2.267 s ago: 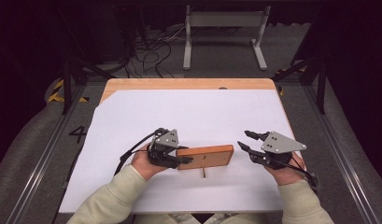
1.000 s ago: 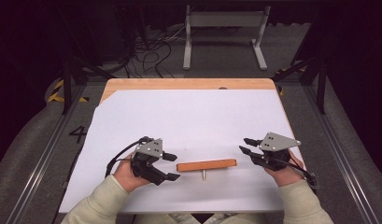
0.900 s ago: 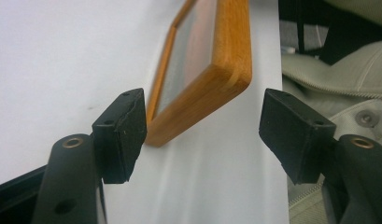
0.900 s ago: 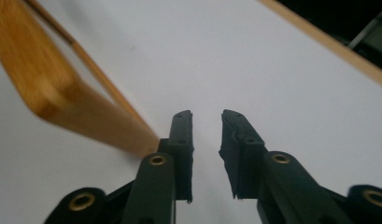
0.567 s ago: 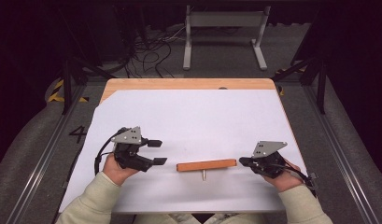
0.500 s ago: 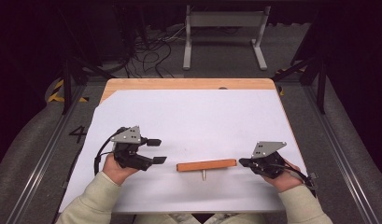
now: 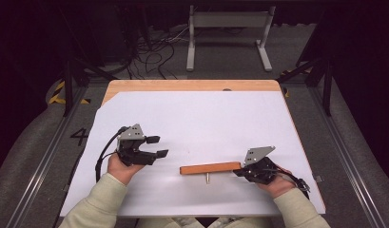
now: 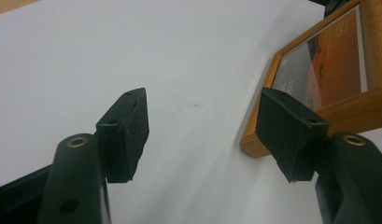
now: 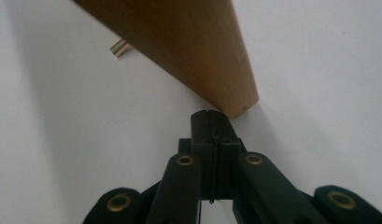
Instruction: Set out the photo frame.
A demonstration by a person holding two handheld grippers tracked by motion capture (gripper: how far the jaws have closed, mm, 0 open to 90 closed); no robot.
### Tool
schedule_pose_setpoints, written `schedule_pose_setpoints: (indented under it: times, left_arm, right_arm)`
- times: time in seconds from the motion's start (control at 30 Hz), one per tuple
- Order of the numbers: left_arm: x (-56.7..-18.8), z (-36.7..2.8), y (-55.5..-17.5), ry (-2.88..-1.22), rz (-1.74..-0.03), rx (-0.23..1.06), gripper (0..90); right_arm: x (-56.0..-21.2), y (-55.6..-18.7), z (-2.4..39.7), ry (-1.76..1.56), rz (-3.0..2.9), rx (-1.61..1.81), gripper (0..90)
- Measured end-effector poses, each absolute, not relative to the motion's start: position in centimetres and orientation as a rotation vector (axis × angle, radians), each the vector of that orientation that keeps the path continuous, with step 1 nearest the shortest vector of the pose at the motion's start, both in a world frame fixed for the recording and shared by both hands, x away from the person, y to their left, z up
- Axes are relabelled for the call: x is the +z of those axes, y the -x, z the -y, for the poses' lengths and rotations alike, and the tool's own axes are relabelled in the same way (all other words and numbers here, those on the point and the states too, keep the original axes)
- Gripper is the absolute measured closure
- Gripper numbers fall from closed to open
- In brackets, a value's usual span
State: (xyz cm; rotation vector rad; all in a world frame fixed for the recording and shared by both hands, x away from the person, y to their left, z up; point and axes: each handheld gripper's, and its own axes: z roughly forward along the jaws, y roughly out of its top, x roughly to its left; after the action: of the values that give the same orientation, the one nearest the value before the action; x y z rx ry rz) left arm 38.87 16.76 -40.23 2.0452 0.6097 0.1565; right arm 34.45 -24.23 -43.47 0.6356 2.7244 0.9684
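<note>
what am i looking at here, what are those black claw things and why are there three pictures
A person sits at a table covered by a white sheet and holds a black hand-held gripper in each hand. The high view looks down from above; the other two pictures come from cameras riding on each gripper, looking along its jaws. On the sheet stands a small wooden picture frame, upright on its edge. The left gripper has open jaws with nothing between them. The right gripper has shut jaws, their tip right at the frame's corner. Nothing is held.
</note>
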Motion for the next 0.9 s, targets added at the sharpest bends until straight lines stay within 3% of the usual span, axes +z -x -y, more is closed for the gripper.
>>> schedule_pose_setpoints:
  times: [0.9]
  left_arm:
    - [-41.3, -15.5, -38.7, -2.120, -0.587, 0.135, 34.5]
  right_arm:
    - [-44.2, -39.5, 23.8, -0.886, -2.686, 1.106, 90.0]
